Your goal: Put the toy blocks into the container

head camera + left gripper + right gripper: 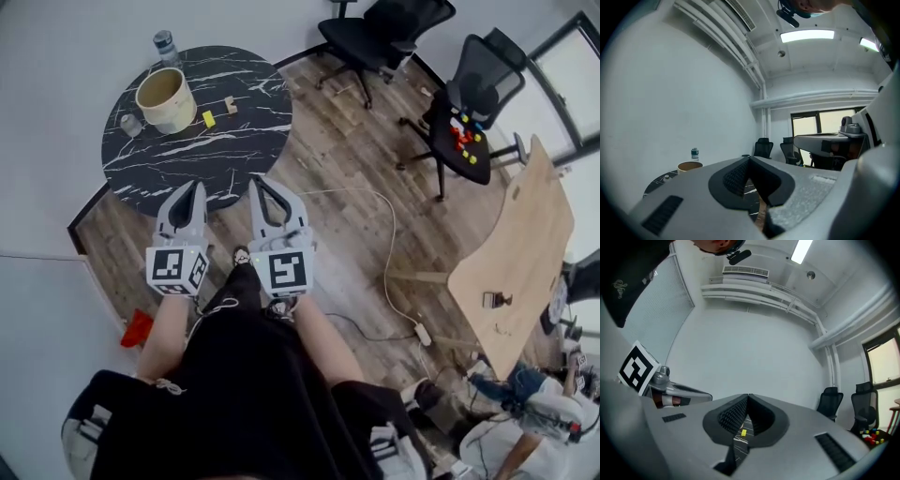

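Left tongs (pixel 196 188): closed tip to tip with nothing between them. I hold them level, pointing far towards the bench.
Right tongs (pixel 256 182): also closed and empty, level, just right of the left pair.
Tips and bench: in the head view both pairs of tips show against the near edge of the round black bench (pixel 141 164). I cannot tell whether they are over it or short of it. They touch nothing.
Yellow block (pixel 208 118): on the bench, far of both tips, just right of the container and apart from it. In the right gripper view it sits dead ahead in the gap behind the tips, so that pair is lined up on it. In the head view the left tips look about as near.
Long axis: it seems to run near to far, but the block is too small for me to be sure.
Wooden block (pixel 229 105): a little farther and to the right of the yellow block, apart from it, on the right tongs' side.
Container (pixel 165 111): a pale round tub, upright and open-topped, on the left part of the bench, far-left of my left tongs. I see no block in it.
Other blocks (pixel 466 136): red, yellow and blue pieces on the seat of a black chair (pixel 489 67), far right and well apart from the bench.
Next move, as I judge it: open the right tongs, reach far onto the yellow block, then carry it left to the container.
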Available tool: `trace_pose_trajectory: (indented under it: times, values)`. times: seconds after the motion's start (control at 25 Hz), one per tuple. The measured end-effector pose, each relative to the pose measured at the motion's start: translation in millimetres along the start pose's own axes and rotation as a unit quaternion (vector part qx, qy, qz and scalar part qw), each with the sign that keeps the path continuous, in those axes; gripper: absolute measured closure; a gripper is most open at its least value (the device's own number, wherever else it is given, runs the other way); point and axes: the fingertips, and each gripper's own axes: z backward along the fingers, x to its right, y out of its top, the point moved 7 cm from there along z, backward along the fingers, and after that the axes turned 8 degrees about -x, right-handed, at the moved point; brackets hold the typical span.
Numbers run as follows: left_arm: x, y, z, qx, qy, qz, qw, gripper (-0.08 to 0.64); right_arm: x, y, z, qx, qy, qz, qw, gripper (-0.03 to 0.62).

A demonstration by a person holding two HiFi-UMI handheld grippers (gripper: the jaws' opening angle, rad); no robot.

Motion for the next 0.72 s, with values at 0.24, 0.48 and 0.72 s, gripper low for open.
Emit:
trace_pose_trajectory:
  times: [0.24,0.48,0.72]
  values:
    - [-41.7,3.7,-71.9,-0.026,-0.018,0.009,0.9994,0.560,24.4,3.2,-72.3,-0.013,-0.009,0.001,1.000,0.595]
    - [-83.8,15.2,-127.7,-0.033,-0.051,0.005,0.9982,0.560,35.9,8.1,-147.6,-0.028,0.010,-0.004,1.000,0.595]
    - [-115.9,16.8,-169.4,-0.053,-0.063,0.000,0.9966,0.560,56.2,6.3,-194.5,-0.048,0.008,0.010,0.999,0.595]
